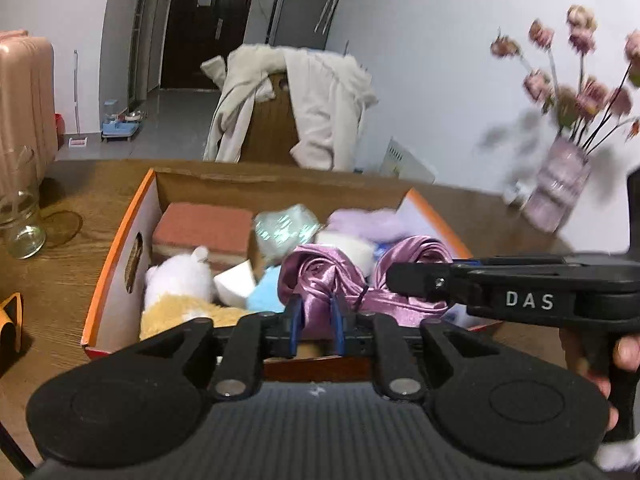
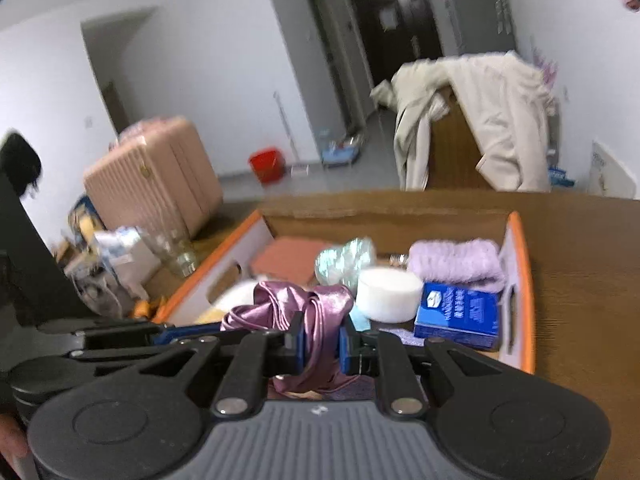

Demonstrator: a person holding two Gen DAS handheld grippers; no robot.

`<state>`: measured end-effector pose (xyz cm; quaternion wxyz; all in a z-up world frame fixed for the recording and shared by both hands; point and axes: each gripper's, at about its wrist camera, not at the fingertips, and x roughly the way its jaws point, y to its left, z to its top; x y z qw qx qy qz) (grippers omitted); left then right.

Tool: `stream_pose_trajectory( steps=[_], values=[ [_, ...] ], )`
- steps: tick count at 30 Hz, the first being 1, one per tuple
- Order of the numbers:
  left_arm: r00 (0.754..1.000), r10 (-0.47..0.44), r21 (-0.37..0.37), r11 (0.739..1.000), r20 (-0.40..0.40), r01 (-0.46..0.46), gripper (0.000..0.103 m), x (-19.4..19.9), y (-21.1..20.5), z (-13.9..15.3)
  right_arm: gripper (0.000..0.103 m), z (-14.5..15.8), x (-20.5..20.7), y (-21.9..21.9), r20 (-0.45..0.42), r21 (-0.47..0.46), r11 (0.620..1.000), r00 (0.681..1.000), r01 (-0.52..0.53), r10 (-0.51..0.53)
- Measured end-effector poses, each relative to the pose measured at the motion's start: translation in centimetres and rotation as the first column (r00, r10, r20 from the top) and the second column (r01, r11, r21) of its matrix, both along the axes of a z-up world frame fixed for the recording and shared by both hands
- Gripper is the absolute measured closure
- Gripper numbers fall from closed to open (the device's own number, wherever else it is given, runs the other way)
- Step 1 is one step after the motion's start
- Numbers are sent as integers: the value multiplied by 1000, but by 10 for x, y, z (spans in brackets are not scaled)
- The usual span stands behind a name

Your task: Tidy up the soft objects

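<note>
A purple satin cloth [image 1: 320, 280] hangs bunched over an orange-rimmed cardboard box [image 1: 120, 236] on the wooden table. In the left wrist view my left gripper [image 1: 316, 320] has a strand of the cloth filling the gap between its blue fingers. My right gripper [image 2: 322, 344] is shut on another fold of the same cloth [image 2: 320, 312], and its black body reaches in from the right in the left wrist view. Inside the box lie a white and tan plush toy [image 1: 180, 280], a red-brown sponge [image 1: 204, 228], a lilac fuzzy cloth [image 2: 456, 260], a white round pad [image 2: 388, 294] and a blue pack [image 2: 456, 316].
A vase of pink flowers [image 1: 556, 188] stands on the table right of the box. A glass jar [image 1: 22, 224] stands to its left. Behind the table is a chair draped with a cream coat [image 1: 296, 108], and a pink suitcase [image 2: 152, 176] stands on the floor.
</note>
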<state>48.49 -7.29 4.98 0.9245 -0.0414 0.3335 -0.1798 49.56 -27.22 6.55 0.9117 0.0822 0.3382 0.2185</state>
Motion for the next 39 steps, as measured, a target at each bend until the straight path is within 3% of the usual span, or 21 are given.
stream_pose_trajectory(
  steps=[2, 5, 7, 10, 15, 21, 28, 30, 33, 39],
  values=[
    [1000, 10, 9, 1000, -7, -10, 70, 5, 6, -10, 87, -16, 12, 6, -28, -23, 1000, 1000, -10, 9],
    [998, 49, -25, 999, 41, -48, 70, 6, 18, -12, 86, -40, 20, 11, -60, -72, 997, 998, -10, 6],
    [995, 66, -39, 997, 70, -63, 78, 8, 21, -12, 86, -48, 25, 10, -87, -68, 998, 996, -17, 11],
    [999, 37, -26, 999, 27, -36, 92, 17, 14, -18, 84, -51, 28, 9, -106, -56, 998, 994, -25, 19],
    [1000, 16, 33, 999, 6, -16, 92, 20, 7, -29, 81, -52, 28, 11, -120, -75, 997, 993, -28, 19],
    [999, 26, 13, 1000, 43, -26, 90, 1, 29, -16, 48, -33, 13, 7, -79, -75, 997, 997, -12, 6],
    [986, 88, 42, 995, 139, -95, 83, -47, 49, 17, 43, 14, -28, -12, 50, -100, 991, 995, 88, -83],
    [979, 107, 52, 992, 175, -118, 74, -65, 54, 24, 41, 25, -48, -19, 89, -105, 986, 988, 132, -123],
    [966, 131, 84, 985, 224, -153, 73, -96, 60, 33, 37, 36, -86, -27, 149, -119, 977, 976, 179, -160],
    [947, 137, 73, 984, 290, -165, 58, -155, 71, 46, 26, 44, -167, -38, 237, -99, 968, 950, 232, -204]
  ],
)
